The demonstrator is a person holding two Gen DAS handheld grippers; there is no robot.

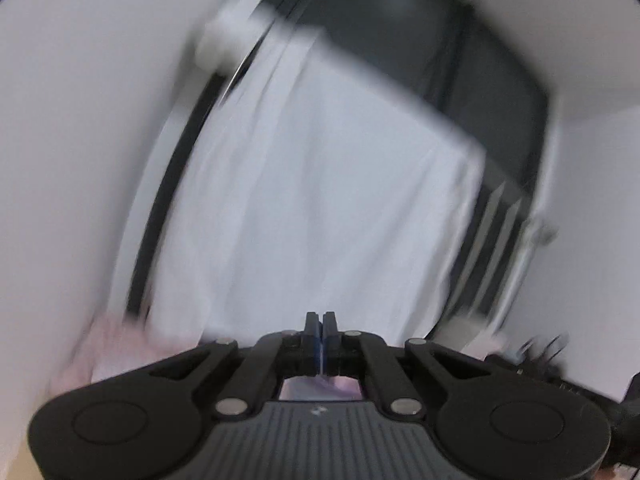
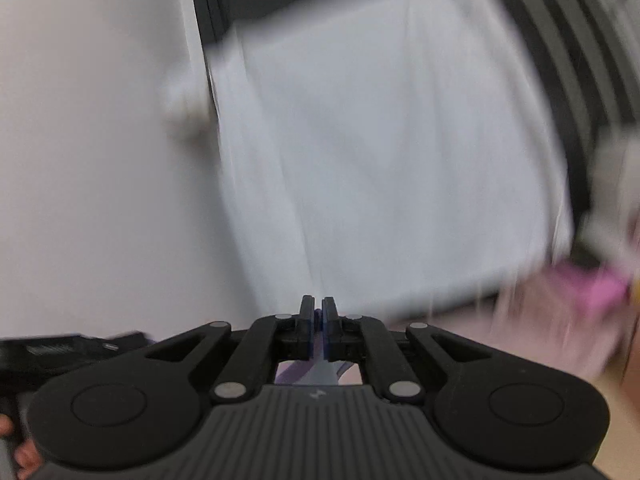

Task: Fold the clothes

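Both views are heavily motion-blurred. My left gripper [image 1: 322, 320] is shut, and a sliver of pale lavender garment [image 1: 316, 390] shows under its closed fingers. My right gripper [image 2: 318, 314] is also shut, with a strip of the same lavender garment [image 2: 312, 372] pinched between the pads and running down behind them. Most of the garment is hidden below both grippers. In the right wrist view, a black device [image 2: 60, 352] at the far left looks like the other gripper.
A white curtain [image 1: 320, 200] [image 2: 380, 160] hangs straight ahead over a dark window [image 1: 400, 20], with white wall [image 2: 80, 160] to the left. Blurred pink cloth [image 2: 560, 320] and a magenta item [image 2: 596, 290] lie at lower right. A hand [image 2: 16, 444] shows at the bottom left.
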